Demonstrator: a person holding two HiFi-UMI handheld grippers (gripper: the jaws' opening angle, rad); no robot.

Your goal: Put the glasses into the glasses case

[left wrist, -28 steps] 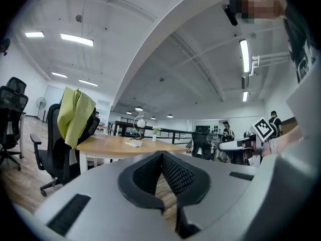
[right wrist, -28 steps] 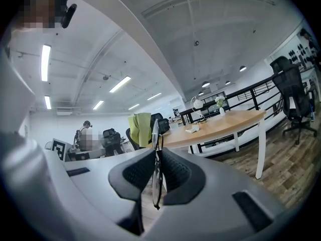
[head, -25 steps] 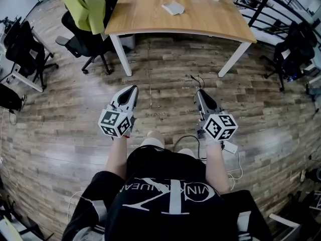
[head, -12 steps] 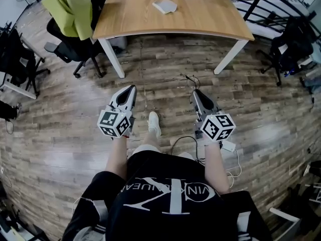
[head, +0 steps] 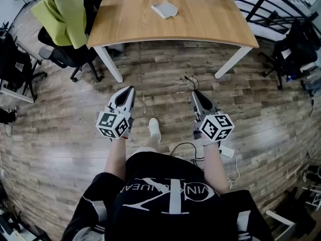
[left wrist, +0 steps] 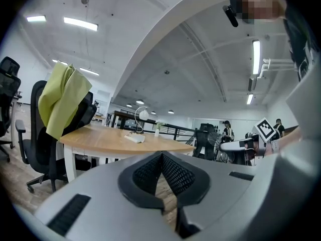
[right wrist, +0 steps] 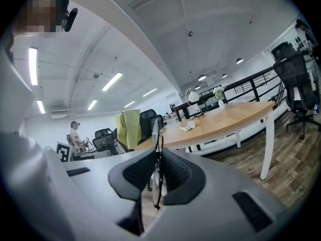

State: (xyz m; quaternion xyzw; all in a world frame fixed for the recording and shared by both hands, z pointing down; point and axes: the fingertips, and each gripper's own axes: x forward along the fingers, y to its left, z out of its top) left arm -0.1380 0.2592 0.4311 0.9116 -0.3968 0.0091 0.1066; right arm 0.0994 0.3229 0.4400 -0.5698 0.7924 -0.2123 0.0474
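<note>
Head view, shirt print (head: 170, 192), right gripper (head: 195, 94) clamps glasses (right wrist: 154, 130)

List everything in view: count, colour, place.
table: one, wood top, white legs, ahead
glasses case: one, white, on table
lamp: one, white head, table's far edge
office chairs: several, black, either side of table
cloth: one, yellow-green, draped over a chair left of table
glasses: one, dark frame, between jaws of right hand-held gripper
shoe: one, white, on person's foot
left hand-held gripper: one, grey, shut, empty
right hand-held gripper: one, grey, shut on glasses
</note>
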